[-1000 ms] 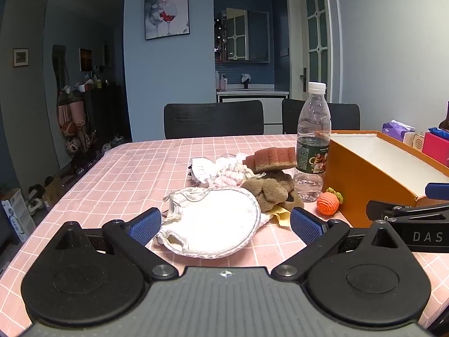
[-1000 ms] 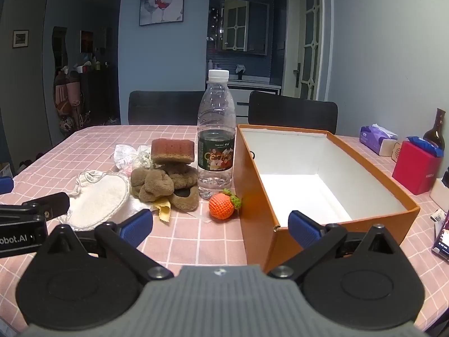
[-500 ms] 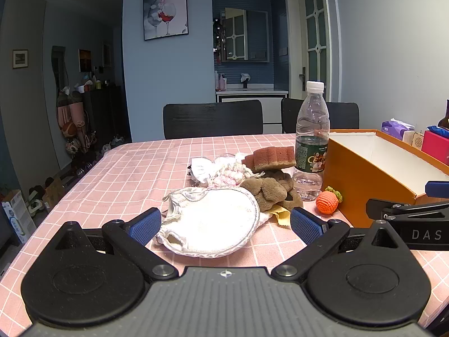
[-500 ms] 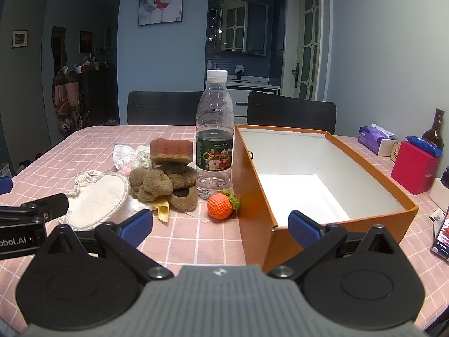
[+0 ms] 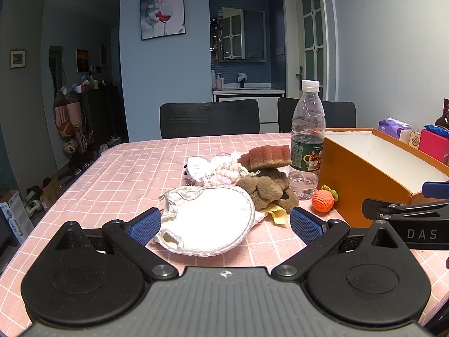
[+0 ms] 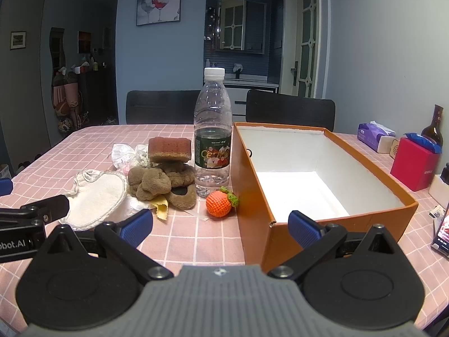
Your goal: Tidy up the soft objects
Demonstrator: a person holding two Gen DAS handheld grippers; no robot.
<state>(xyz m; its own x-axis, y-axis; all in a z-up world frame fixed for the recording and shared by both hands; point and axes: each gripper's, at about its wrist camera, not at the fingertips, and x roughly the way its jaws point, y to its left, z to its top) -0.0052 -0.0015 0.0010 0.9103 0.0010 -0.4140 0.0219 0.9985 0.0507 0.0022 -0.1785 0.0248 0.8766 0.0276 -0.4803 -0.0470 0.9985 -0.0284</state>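
Left wrist view shows the left claw [image 5: 225, 224] with its blue pads spread wide apart, holding nothing, low over the pink checked desk [image 5: 134, 168]. Just in front of it lies a white round cloth [image 5: 213, 221]. Behind the cloth sit a brown plush toy [image 5: 265, 191] and a brown sponge [image 5: 269, 156] on top of it. An orange crocheted fruit [image 6: 219, 203] lies between the water bottle [image 6: 213, 134] and the orange box [image 6: 322, 185], which has nothing inside. Right claw [image 6: 220, 224] is also wide apart and empty, near the box corner.
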